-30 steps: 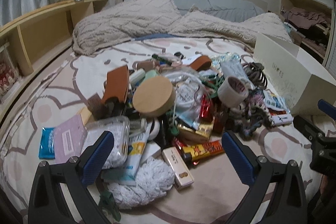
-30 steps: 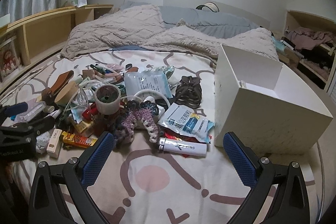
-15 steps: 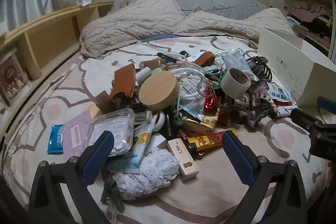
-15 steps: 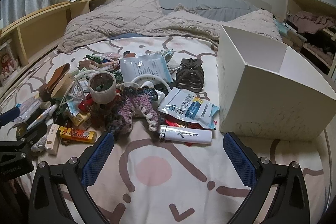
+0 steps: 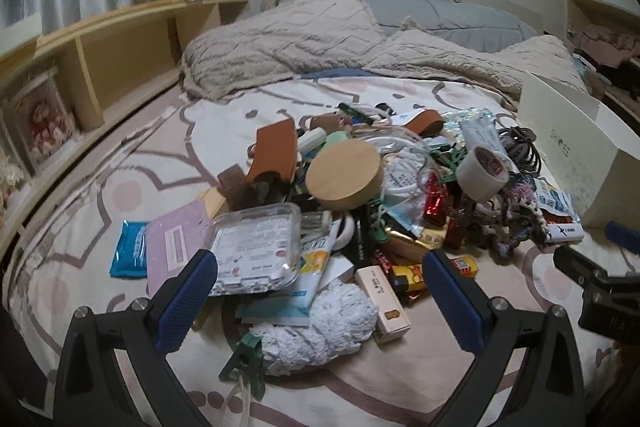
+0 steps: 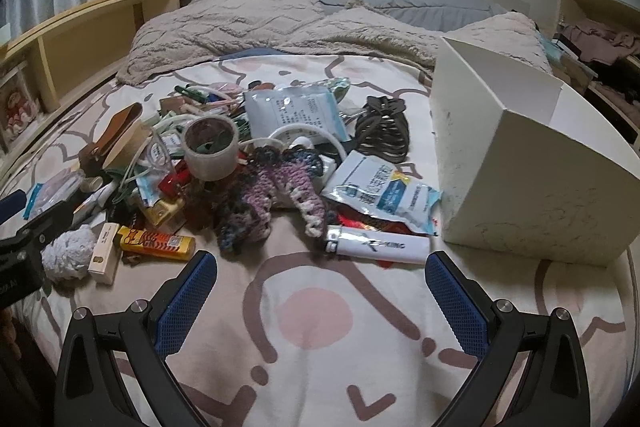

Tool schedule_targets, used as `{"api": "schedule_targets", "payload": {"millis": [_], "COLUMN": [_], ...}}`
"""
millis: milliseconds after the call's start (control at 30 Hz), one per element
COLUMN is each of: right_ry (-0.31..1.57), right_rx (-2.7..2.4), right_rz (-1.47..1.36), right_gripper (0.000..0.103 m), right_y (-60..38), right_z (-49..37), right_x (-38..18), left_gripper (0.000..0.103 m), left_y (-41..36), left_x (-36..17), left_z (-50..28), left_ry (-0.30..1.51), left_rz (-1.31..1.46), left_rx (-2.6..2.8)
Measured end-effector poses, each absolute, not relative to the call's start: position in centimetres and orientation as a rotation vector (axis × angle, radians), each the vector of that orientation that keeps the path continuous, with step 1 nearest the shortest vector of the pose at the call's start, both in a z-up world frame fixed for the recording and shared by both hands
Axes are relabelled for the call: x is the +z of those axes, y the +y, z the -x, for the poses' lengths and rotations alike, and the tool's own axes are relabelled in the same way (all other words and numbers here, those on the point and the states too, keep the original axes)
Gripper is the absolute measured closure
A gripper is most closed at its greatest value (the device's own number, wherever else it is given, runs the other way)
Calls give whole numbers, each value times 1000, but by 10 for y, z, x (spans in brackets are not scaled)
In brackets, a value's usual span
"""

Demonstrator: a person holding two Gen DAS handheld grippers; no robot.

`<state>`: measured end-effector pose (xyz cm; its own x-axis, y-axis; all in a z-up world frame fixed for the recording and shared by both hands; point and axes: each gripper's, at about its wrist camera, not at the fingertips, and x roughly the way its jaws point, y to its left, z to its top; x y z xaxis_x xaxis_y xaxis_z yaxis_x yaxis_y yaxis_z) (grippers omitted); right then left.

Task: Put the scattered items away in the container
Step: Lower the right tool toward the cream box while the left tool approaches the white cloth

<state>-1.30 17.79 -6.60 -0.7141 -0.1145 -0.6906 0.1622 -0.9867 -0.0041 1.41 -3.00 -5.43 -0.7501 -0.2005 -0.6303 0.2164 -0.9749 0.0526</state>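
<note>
The bed [image 6: 320, 327] carries a white box [image 6: 520, 195], open-topped, right of the clutter pile [image 5: 360, 195]. A lighter [image 6: 376, 247] lies just beside the box. Left claw [image 5: 320, 295] and right claw [image 6: 320, 299] both gape wide, empty.

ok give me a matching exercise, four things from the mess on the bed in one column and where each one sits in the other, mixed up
1. white lighter
2. round wooden lid
3. white cardboard box
4. blue sachet

a. far left edge of the pile
b. right of the pile, open
c. atop the pile's middle
d. nearest the right gripper's fingers

Pairs: 1-d, 2-c, 3-b, 4-a
</note>
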Motion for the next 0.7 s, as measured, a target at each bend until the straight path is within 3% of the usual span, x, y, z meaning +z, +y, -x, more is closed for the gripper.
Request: {"api": "schedule_targets", "payload": {"millis": [700], "right_ry": [111], "right_rx": [-2619], "right_rz": [-1137], "right_gripper": [0], "right_y": [98], "right_z": [10], "right_x": [-87], "left_gripper": [0], "left_y": [-72], "left_x": [-64], "left_z": [-21], "left_ry": [235], "left_rz": [-1083], "left_rx": [-2637]}}
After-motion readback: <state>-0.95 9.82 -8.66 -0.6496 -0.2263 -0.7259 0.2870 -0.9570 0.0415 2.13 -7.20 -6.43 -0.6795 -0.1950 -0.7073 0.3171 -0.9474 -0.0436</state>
